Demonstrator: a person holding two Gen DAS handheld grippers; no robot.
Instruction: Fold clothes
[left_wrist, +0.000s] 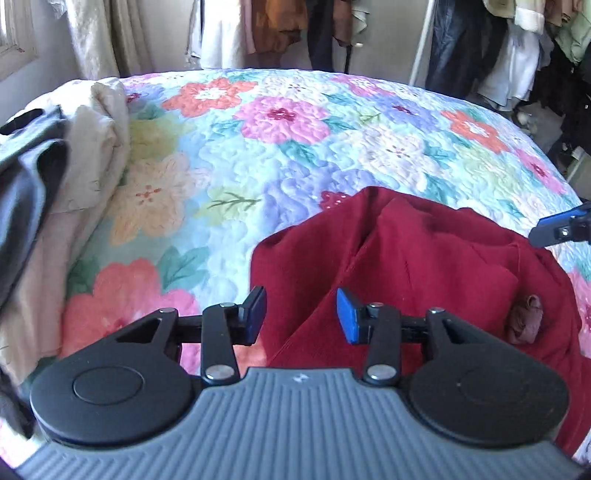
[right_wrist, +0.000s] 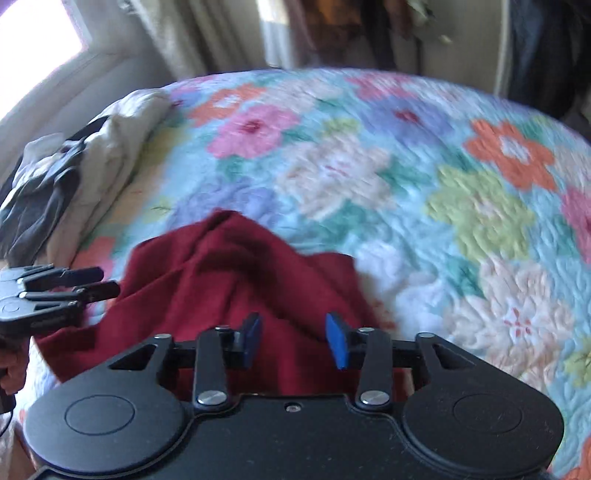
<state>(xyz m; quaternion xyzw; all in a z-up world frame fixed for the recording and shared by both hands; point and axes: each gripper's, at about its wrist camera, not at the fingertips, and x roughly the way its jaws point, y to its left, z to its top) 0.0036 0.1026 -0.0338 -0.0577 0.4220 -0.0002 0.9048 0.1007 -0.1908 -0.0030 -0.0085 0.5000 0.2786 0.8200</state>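
Left wrist view: maroon garment (left_wrist: 424, 266) crumpled on floral quilt (left_wrist: 295, 147); left tongs (left_wrist: 301, 314) and right tongs (right_wrist: 293, 341) part-open above it, holding nothing. Step: regrasp. Next move likely needs pinching edges, spreading flat.

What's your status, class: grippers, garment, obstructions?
Left gripper, right gripper open, empty. Red garment rumpled on quilt. Clothes pile lies aside, not obstructing.

Bed, floral quilt (left_wrist: 295, 147): rumpled red garment (left_wrist: 424, 266) near edge; cream and dark clothes pile (left_wrist: 92, 155) at left.
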